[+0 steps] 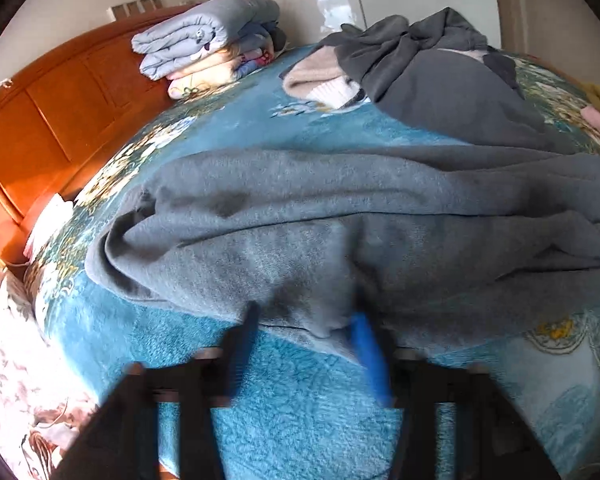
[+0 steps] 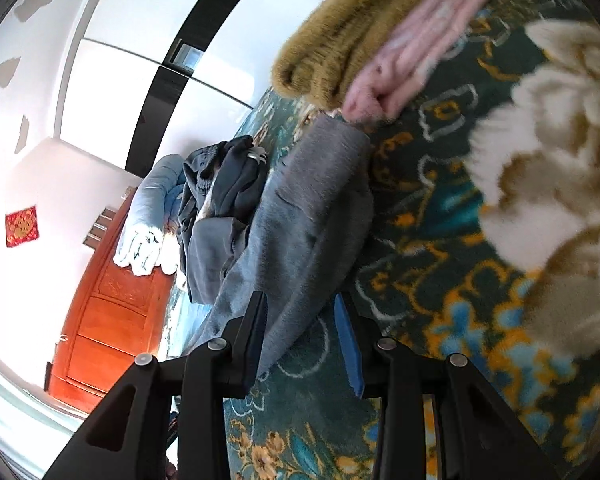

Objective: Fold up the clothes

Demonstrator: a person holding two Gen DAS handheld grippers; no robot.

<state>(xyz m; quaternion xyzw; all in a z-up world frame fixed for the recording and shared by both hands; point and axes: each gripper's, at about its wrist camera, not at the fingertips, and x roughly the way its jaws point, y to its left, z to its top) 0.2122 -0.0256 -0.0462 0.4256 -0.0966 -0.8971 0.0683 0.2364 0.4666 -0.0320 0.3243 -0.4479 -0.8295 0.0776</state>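
Grey garment (image 1: 340, 216) lies spread and rumpled across the teal blanket (image 1: 292, 408), running left to right. Left gripper (image 1: 304, 316) sits at its near hem, jaws apart with a flap of grey cloth between the tips; frame is blurred, cannot tell if they pinch it. Right gripper (image 2: 300, 312) is at the garment's right end (image 2: 312, 216), fingers spread wide either side of the edge, not clamped. Far right: dark clothes pile (image 1: 432, 64) with a beige piece (image 1: 316, 76). Far left: folded quilts (image 1: 208, 36) against the wooden headboard (image 1: 48, 120). Mustard and pink knits (image 2: 380, 36) lie just beyond the garment's right end.
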